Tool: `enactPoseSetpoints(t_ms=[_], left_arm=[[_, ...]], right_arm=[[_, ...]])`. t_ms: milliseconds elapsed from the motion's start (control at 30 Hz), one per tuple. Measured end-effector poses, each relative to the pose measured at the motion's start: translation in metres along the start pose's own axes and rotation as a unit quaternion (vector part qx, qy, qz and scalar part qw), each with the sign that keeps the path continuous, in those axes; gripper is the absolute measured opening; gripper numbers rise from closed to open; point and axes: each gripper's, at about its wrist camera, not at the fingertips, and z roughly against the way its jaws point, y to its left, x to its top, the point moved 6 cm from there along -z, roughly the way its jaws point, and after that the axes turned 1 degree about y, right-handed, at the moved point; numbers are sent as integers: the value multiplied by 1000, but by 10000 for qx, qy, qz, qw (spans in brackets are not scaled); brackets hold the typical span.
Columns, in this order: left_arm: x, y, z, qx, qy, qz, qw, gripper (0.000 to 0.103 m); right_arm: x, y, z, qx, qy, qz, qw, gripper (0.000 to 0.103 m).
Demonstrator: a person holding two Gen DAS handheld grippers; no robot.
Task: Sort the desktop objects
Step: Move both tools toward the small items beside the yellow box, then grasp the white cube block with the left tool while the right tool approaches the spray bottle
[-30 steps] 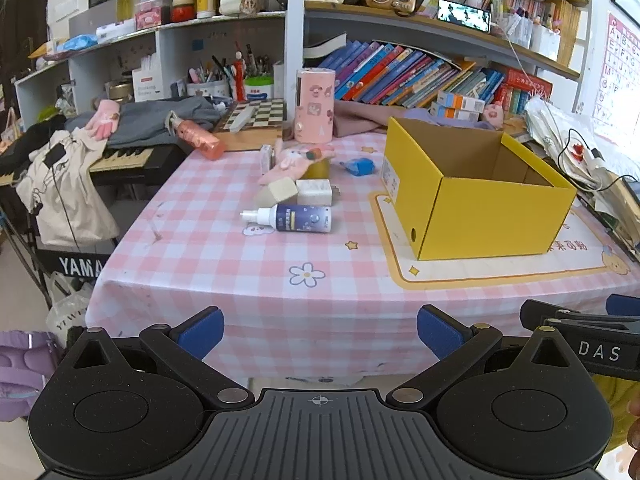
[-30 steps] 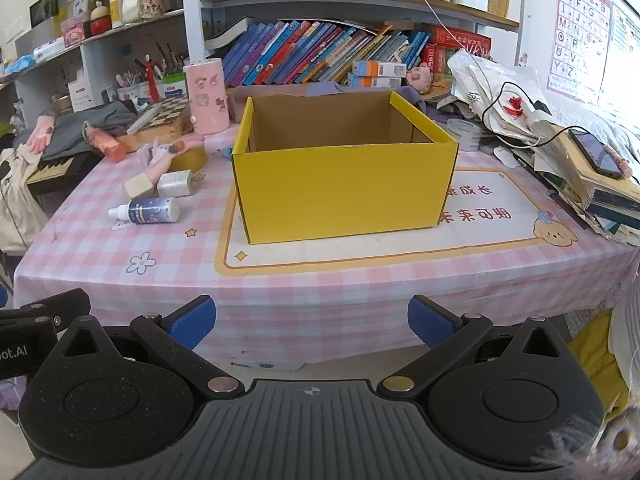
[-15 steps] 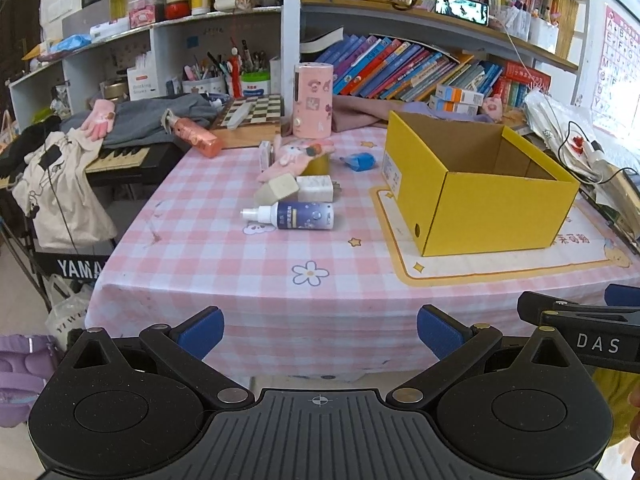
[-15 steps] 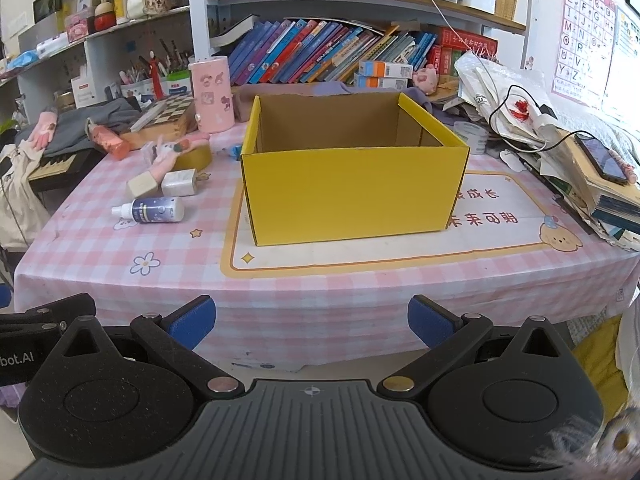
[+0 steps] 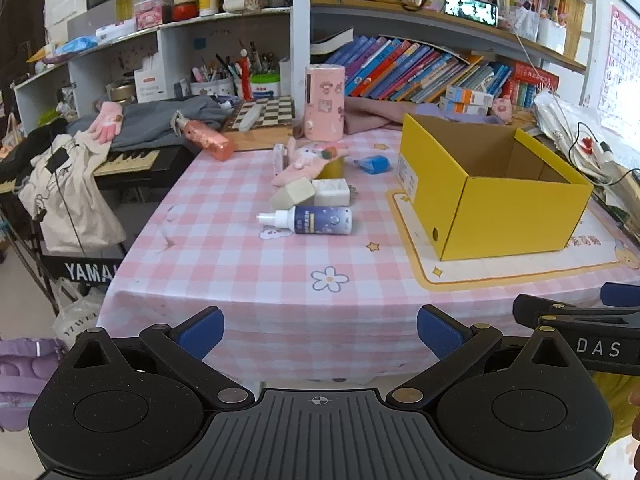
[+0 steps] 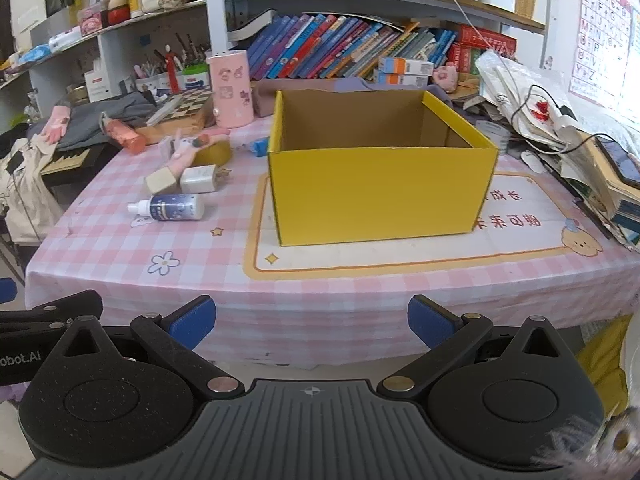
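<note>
Bare surface ahead of left tongs; bottle, blocks beyond. Yellow box blocks path ahead of right tongs.

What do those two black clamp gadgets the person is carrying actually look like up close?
Both match. The left gripper and right gripper have matte black speckled bodies with two round discs, a ribbed centre plate bearing a small crosshair mark, silver pivot pins, and angled black arms tipped with blue pads. White lettering runs along their sides: "DAS" on the right one, "obot.AI" on the left.
</note>
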Motion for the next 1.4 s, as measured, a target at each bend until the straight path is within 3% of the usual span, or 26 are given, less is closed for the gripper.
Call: enactPoseSetpoints(t_ms=[467,1400], left_arm=[[1,23,-10,-15,164,294,9994,103],[28,53,-30,69,-88,493,9987,103]], right_arm=[[11,21,-6,351,-111,309,9988,102],[28,61,-38,945,-173,763,9924,92]])
